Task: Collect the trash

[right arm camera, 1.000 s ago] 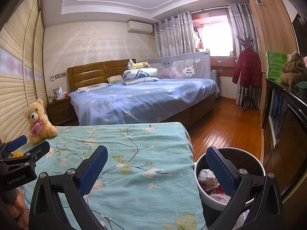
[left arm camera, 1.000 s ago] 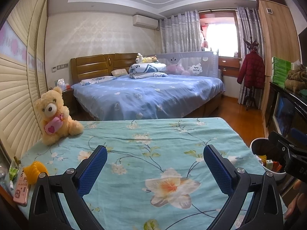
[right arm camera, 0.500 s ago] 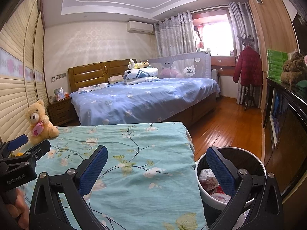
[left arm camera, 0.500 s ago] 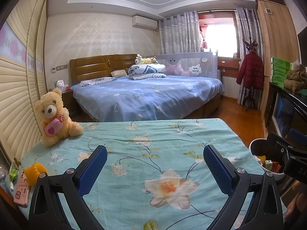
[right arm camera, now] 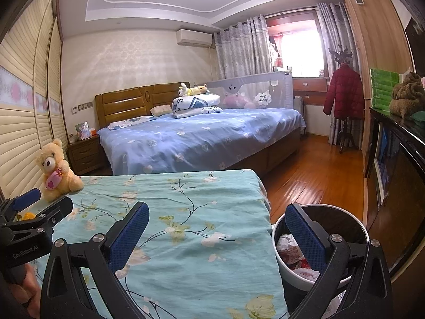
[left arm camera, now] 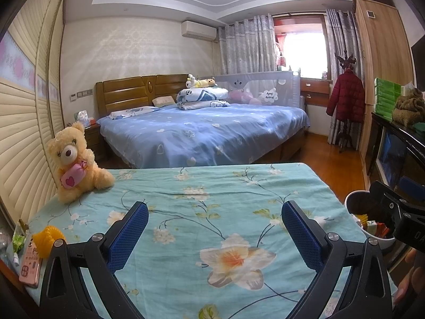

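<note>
Teal floral cloth covers the tabletop (left arm camera: 186,202); both claws hover over its near edge w/ nothing between the pads. Left claw (left arm camera: 215,228) is spread wide, blue pads well apart, above the big printed flower. Right claw (right arm camera: 216,231) is likewise spread wide; its left pad is over the cloth's right part, its right pad over the trash bin (right arm camera: 356,218).

Bin is a white-walled round tub w/ dark inner lining, standing on the wood floor (right arm camera: 313,175) just beside the tabletop's right edge. Inside: crumpled wrappers (right arm camera: 290,250), white and red, piled low. Left view shows the same bin at far right, partly hidden behind the right claw's body, w/ yellow and red scraps visible.

Teddy bear (left arm camera: 75,159) sits upright at the far-left corner of the tabletop, pink heart pouch on its chest. Near-left edge: yellow knitted item (left arm camera: 47,239), a phone in a pink case (left arm camera: 30,265) just beside it, and a green-white wrapper (left arm camera: 18,238) at the very rim. Blue bed (left arm camera: 202,130) lies beyond the tabletop; red coat (left arm camera: 345,98) hangs on a stand at far right.
</note>
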